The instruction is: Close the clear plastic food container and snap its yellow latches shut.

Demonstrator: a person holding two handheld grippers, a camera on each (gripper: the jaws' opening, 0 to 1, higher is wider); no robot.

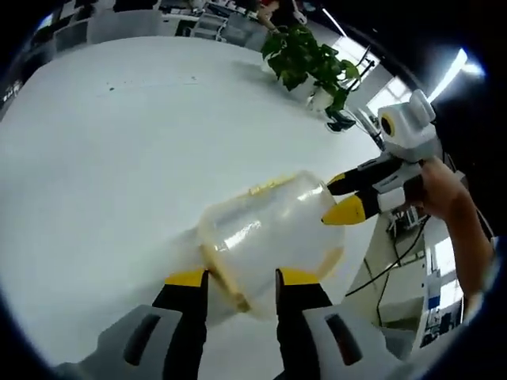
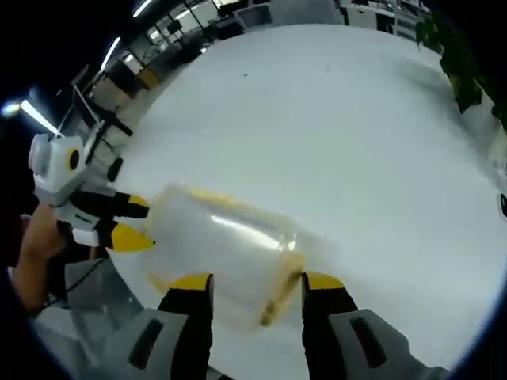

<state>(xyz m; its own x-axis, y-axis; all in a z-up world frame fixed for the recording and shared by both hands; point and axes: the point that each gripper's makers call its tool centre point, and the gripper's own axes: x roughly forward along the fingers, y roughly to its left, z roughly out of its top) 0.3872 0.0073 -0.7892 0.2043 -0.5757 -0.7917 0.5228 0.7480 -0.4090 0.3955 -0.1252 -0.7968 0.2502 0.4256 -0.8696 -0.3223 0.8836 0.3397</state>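
Clear plastic food container with yellow latches (image 1: 269, 237) is held between my two grippers, above the big white round table (image 1: 103, 158). It is turned on its side, and its yellowish rim runs between my left gripper's (image 1: 242, 279) black jaws with yellow tips. Those jaws stand part-way open, one on each side of that rim end; I cannot tell whether they press on it or only bracket it.

From my right gripper view, the container (image 2: 226, 245) looks blurred, with a yellow latch showing at its near end, between my right gripper's (image 2: 257, 283) jaws. These are likewise part-way open around the container's end, and again I cannot tell if they truly clamp it.

Each gripper shows in the other's view: my right one (image 1: 348, 198) touches the container's far end with its yellow tips, my hand (image 1: 444, 194) behind it, and my left one (image 2: 127, 222) meets the opposite end.

Beyond the table's far edge stands a leafy green potted plant (image 1: 309, 59). Office desks and strip lights lie in the dim background.
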